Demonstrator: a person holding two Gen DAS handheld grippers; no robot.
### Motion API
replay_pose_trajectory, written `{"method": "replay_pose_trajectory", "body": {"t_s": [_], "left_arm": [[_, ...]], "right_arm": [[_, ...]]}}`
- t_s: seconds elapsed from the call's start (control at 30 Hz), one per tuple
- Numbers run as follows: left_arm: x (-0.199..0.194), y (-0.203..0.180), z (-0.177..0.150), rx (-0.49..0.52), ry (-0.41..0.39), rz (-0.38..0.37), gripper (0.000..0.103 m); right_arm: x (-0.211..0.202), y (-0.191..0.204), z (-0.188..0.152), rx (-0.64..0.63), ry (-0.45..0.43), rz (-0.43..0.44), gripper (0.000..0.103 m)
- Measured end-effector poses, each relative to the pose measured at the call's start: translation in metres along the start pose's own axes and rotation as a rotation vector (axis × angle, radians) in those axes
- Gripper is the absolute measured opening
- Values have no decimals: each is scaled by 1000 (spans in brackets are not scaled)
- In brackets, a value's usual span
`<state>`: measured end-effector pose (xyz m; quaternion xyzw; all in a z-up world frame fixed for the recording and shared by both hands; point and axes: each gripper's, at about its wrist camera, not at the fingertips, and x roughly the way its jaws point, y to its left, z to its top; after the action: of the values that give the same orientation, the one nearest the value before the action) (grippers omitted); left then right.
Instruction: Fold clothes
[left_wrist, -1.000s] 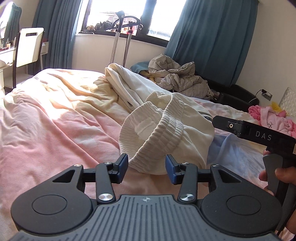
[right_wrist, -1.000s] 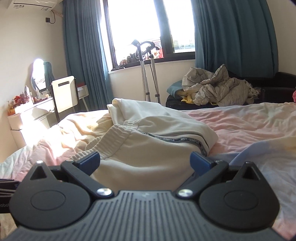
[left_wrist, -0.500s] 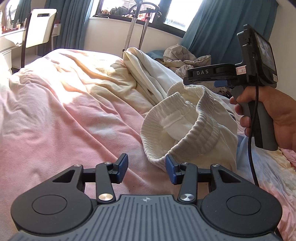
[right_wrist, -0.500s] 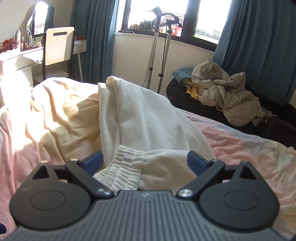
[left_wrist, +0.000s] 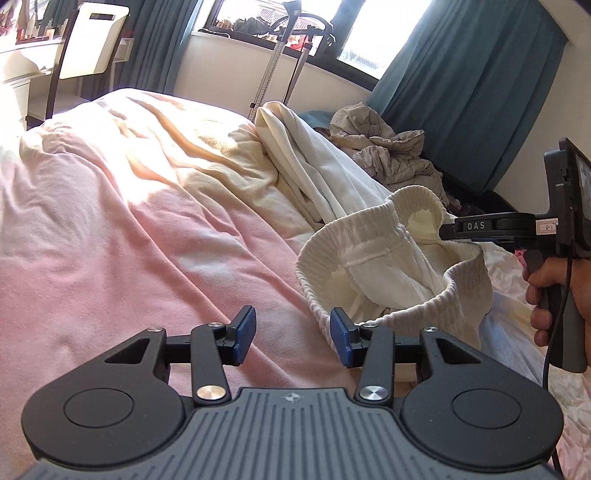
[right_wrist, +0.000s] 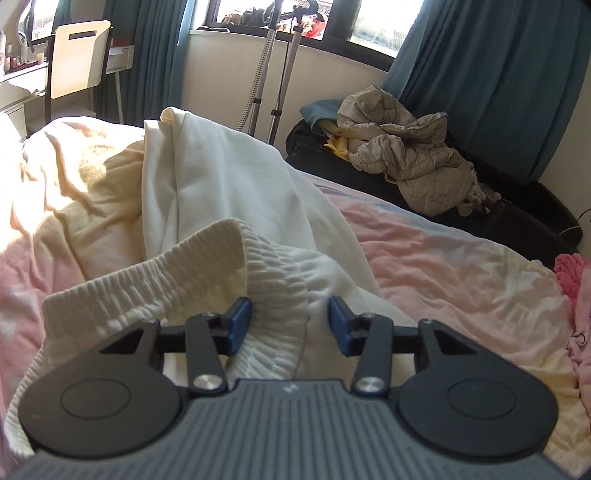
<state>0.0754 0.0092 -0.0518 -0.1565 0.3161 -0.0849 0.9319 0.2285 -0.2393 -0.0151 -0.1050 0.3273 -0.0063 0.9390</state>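
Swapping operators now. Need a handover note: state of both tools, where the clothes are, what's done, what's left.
Left tool: open, holding nothing, over the pink blanket just short of the waistband.
Right tool: open, with the ribbed waistband lying between its fingers, not clamped.
Cream trousers: bunched on the bed, waist end gaping open toward the tools, legs trailing toward the window.
Done: no fold visible.
Left: probably close right on the waistband, take the near rim with left, spread flat, then fold.

Cream trousers beside open left claw
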Motion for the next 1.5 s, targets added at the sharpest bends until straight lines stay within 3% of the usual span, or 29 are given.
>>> {"method": "replay_pose_trajectory", "body": {"t_s": [0.07, 0.1, 0.2, 0.37, 0.53, 0.63, 0.7, 0.8, 0.83, 0.87, 0.93, 1.0, 1.03, 1.13, 1.27, 1.4, 1.5], "left_arm": [[-5, -2, -1, -3, -3, -6, 49], [-9, -3, -1, -7, -4, -17, 49], [-20, -7, -5, 8, -21, -27, 49], [-32, -13, -9, 5, -48, -33, 51], [-27, -18, -8, 34, -82, 4, 56], [-16, -13, -6, 11, -77, 6, 56], [-8, -10, -5, 12, -73, 18, 56], [5, -3, -4, 7, -60, 26, 56], [9, 0, -4, 4, -56, 28, 56], [12, 2, -4, -2, -52, 25, 56], [15, 4, -2, -15, -50, 2, 56], [15, 4, -1, -24, -55, -30, 56], [15, 4, -1, -28, -58, -46, 56], [4, -6, -3, 28, -100, -71, 56], [-13, -19, -9, 91, -140, -108, 59], [-25, -27, -16, 132, -162, -137, 60], [-35, -34, -21, 162, -179, -159, 62]], "right_arm": [[-9, -28, -22, 95, 6, -57, 33], [-13, -42, -34, 144, 10, -80, 34], [-18, -77, -73, 293, 37, -42, 34], [-40, -83, -92, 387, -88, 45, 38], [-52, -54, -52, 309, -227, 155, 66], [-34, -21, -23, 153, -186, 207, 76], [-15, 2, -7, 31, -126, 208, 77], [17, 22, -3, -105, -36, 123, 72], [22, 21, -4, -112, -19, 109, 52], [23, 12, -7, -76, -12, 106, 38], [23, -6, -13, -4, 0, 97, 36], [6, -24, -20, 48, -37, 61, 26], [-4, -33, -24, 73, -59, 29, 7], [-36, -67, -40, 180, -108, -32, 7], [-69, -114, -78, 386, -102, -97, 7], [-81, -141, -122, 529, -41, -135, 8], [-79, -155, -156, 656, 34, -94, 8]]}}
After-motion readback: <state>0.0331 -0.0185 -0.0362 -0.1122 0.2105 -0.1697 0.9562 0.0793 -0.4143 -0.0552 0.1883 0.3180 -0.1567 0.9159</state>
